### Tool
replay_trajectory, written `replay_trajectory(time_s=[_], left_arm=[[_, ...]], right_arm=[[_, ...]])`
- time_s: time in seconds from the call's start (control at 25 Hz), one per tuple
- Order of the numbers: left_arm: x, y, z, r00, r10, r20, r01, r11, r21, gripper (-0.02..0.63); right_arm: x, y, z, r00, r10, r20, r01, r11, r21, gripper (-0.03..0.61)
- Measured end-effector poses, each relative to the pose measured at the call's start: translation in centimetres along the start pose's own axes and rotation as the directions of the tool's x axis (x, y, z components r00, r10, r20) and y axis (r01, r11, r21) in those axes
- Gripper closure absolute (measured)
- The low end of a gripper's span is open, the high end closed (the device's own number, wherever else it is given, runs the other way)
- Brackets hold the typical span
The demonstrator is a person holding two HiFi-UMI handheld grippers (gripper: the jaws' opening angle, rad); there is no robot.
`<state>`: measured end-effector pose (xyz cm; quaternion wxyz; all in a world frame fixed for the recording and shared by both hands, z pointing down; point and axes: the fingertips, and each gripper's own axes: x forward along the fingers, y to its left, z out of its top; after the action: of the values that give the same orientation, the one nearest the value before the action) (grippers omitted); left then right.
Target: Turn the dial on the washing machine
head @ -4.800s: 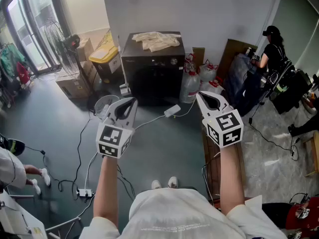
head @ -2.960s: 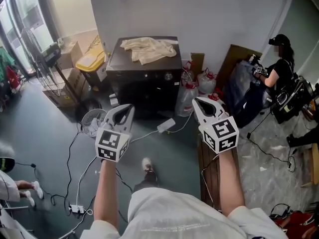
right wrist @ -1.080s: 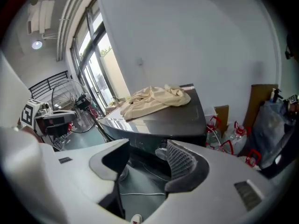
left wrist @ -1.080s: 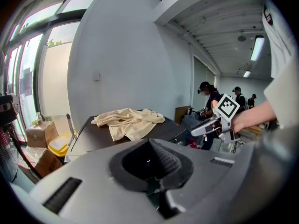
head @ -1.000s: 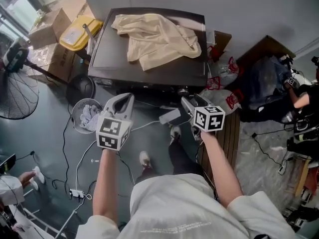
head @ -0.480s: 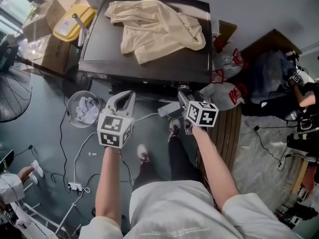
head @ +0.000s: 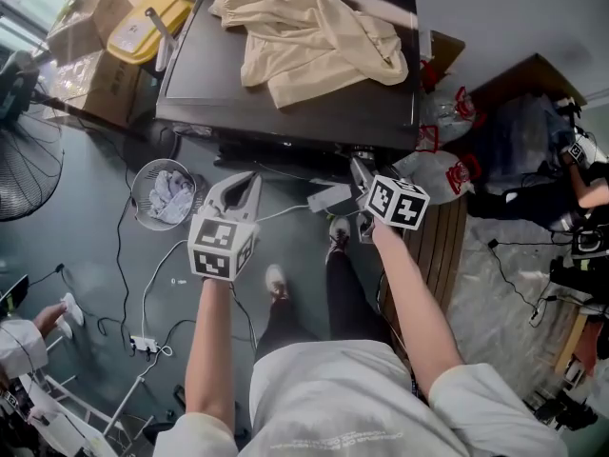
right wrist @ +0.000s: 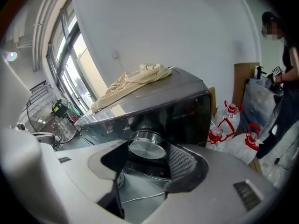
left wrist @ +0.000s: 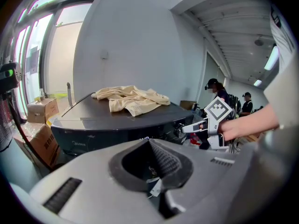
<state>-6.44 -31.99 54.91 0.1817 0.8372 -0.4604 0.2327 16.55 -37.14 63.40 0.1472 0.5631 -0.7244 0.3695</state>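
Right tongs [head: 360, 173] sank, jaws just opening; dial [right wrist: 147, 147] sits between them.

In the right gripper view, the pale print on the washing machine [right wrist: 187, 125], right of its dial [right wrist: 147, 147], is too small to read. From the head view that dial is hidden beyond the right gripper [head: 360, 171] under the machine's front edge, and a beige cloth [head: 314, 36] covers part of the lid. Left of the machine a fan [head: 17, 174] is cut off by the picture's edge, as is a person [head: 585, 184] to its right.
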Motion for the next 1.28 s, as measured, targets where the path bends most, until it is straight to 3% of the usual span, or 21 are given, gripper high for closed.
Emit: replay_trajectory(time_s=[0.4,0.64,0.96,1.28], left_arm=[[-0.7,0.3,0.0,1.0,-0.009,0.016,0.009,1.0,0.007,0.601],[-1.1,0.2,-0.1,1.0,-0.019,0.021,0.018,1.0,0.025,0.601],[-1.4,0.2,-0.4,1.0,-0.016,0.019,0.015,0.999,0.04,0.601],[-2.2,-0.1,-0.7,1.0,-0.017,0.018,0.016,0.998,0.06,0.601]], right_arm=[[0.0,0.4,0.0,0.988,-0.153,-0.01,0.15,0.978,-0.146,0.316],[-0.1,0.7,-0.1,0.97,-0.242,0.035,0.243,0.937,-0.252,0.316],[0.1,1.3,0.0,0.947,-0.297,0.12,0.32,0.851,-0.417,0.316],[0.0,1.5,0.0,0.93,-0.322,0.176,0.366,0.783,-0.503,0.316]])
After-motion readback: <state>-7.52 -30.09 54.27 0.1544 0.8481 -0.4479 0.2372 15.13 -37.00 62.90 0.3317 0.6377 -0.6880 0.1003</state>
